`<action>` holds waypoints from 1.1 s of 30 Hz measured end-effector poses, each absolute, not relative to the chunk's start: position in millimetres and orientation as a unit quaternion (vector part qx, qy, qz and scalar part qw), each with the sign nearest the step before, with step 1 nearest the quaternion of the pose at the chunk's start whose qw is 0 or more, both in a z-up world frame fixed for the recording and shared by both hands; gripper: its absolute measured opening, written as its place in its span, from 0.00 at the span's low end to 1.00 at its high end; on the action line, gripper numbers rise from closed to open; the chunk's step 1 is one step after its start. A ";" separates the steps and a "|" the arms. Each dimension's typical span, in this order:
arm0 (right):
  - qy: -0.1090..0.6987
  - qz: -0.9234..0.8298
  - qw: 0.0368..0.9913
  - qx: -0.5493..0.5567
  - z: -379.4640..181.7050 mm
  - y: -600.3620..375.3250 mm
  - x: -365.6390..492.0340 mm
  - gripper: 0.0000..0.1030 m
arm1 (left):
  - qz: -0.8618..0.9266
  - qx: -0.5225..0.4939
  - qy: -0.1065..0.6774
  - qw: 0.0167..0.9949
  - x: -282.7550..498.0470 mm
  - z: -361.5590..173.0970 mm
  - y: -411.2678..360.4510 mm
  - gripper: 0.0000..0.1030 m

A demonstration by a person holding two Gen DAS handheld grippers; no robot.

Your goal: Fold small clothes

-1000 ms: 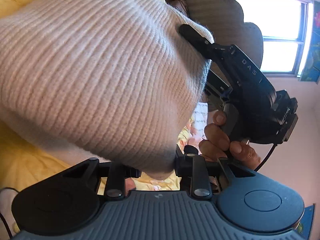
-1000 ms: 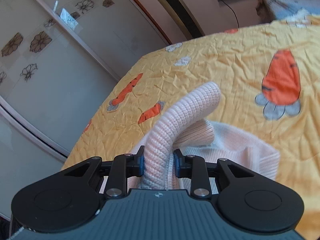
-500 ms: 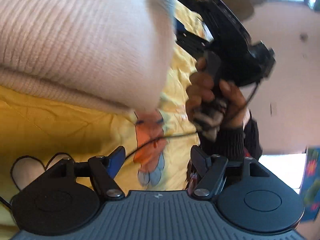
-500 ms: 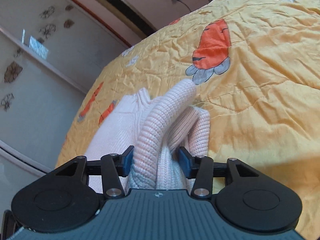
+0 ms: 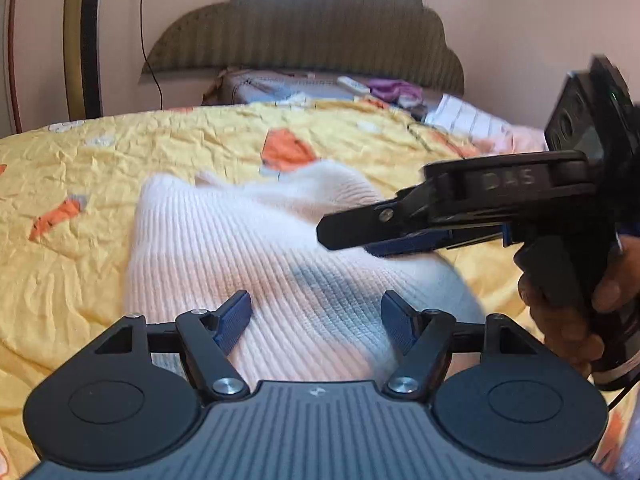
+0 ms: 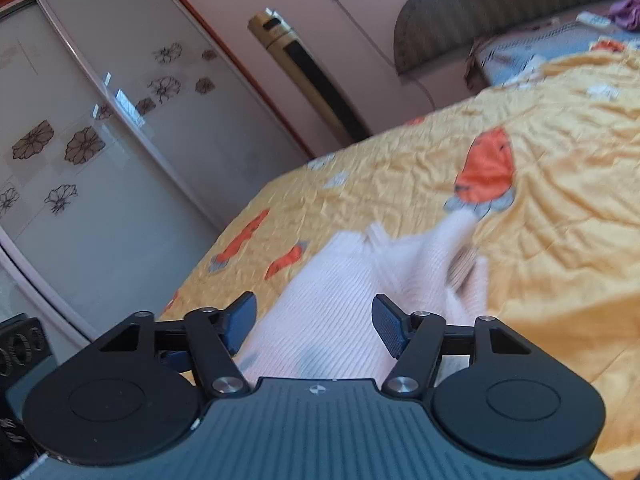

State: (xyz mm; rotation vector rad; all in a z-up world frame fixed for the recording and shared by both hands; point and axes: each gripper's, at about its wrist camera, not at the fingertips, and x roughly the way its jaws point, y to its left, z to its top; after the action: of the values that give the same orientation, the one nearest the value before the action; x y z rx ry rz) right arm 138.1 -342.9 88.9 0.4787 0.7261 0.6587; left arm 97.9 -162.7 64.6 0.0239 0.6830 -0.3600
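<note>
A pale pink ribbed knit sweater (image 5: 240, 240) lies bunched on the yellow carrot-print bedspread (image 5: 80, 184). My left gripper (image 5: 316, 318) hovers just above its near part, open, with the pads clear of the knit. From the right, my right gripper (image 5: 348, 240) reaches in side-on over the sweater, held by a person's hand (image 5: 568, 320). In the right wrist view the right gripper (image 6: 314, 322) has its jaws opening. The sweater (image 6: 332, 300) lies below and between them, blurred, and the pads do not press on it.
A dark padded headboard (image 5: 304, 28) and loose items (image 5: 384, 88) are at the head of the bed. A gold tower air conditioner (image 6: 312, 76) and a flower-patterned sliding wardrobe (image 6: 100, 140) stand past the bed's left edge. Bedspread spreads on all sides of the sweater.
Both grippers were shut on the sweater and have opened and let it go. The sweater has dropped onto the bed. The left wrist view has rolled upright; the right gripper has shifted sideways.
</note>
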 end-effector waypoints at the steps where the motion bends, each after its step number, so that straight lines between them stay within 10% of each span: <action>1: 0.381 0.298 0.849 0.210 75.6 -333.3 141.3 0.71 | -0.177 0.052 0.302 0.936 83.5 47.8 -166.1 0.70; 8: 0.383 0.260 0.855 0.232 45.8 -343.7 137.1 0.51 | -0.190 -0.012 0.302 0.934 74.3 81.3 -136.3 0.70; 15: 0.327 0.249 0.840 0.354 72.4 -393.6 135.3 0.94 | -0.135 -0.188 0.297 0.926 125.6 90.2 -32.3 0.98; 21: 0.438 0.181 0.824 0.309 32.6 -395.8 178.2 0.87 | -0.142 -0.379 0.422 0.811 179.4 18.8 15.9 0.97; 33: 0.464 0.249 0.796 0.300 3.5 -348.4 195.5 0.96 | -0.191 -0.299 0.462 0.813 207.9 1.6 -37.1 0.97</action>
State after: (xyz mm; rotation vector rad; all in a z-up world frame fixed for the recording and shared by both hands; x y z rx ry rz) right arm 195.5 -348.4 3.5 0.6455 0.9959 0.5341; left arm 207.9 -37.1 1.6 -0.6384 0.9859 -0.4088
